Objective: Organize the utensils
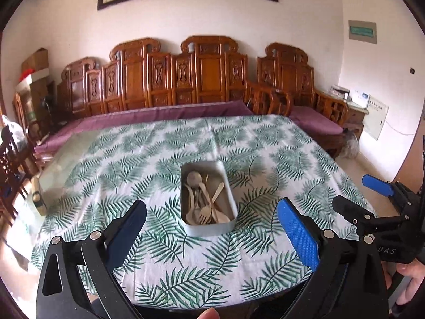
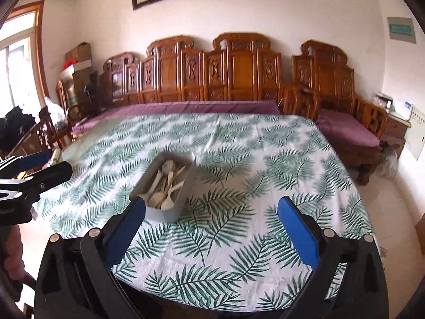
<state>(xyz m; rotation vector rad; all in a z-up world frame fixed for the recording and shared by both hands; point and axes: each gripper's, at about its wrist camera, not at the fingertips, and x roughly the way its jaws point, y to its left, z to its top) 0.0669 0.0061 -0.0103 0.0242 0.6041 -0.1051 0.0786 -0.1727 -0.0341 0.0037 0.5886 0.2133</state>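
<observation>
1. The left gripper (image 1: 211,222) hangs over the near edge of the table, its blue-padded fingers (image 1: 297,235) spread wide with nothing between them; the tin sits straight ahead of the gap.
2. The right gripper (image 2: 211,219) is spread just as wide and holds nothing; from its view the tin lies ahead and to the left, close beside its left finger (image 2: 127,228).
3. The grey tin (image 1: 202,227) stands on the leaf-print tablecloth (image 1: 265,159), toward the near side of the table; pale spoons and forks (image 1: 205,202) lie heaped in it, handles crossing, none seen loose on the cloth.
4. That fits two readings: the pieces gathered into the tin and the job near done, or a jumbled tin waiting to be sorted out onto the cloth; I cannot say which.
5. Whichever it is, any pinch into that heap would go best on a single handle lying topmost, taken across its narrow width; the pieces look light and slick, so a neighbour may lift with it; the tin itself looks light enough to skid, and the other gripper could steady its wall.
6. Room is generous: the cloth is bare on both sides of the tin and far behind it; the near table edge lies right under both grippers, and the cloth's left margin stops short, leaving glossy tabletop (image 1: 63,164) exposed; a carved wooden bench (image 1: 207,74) stands well beyond the far edge.
</observation>
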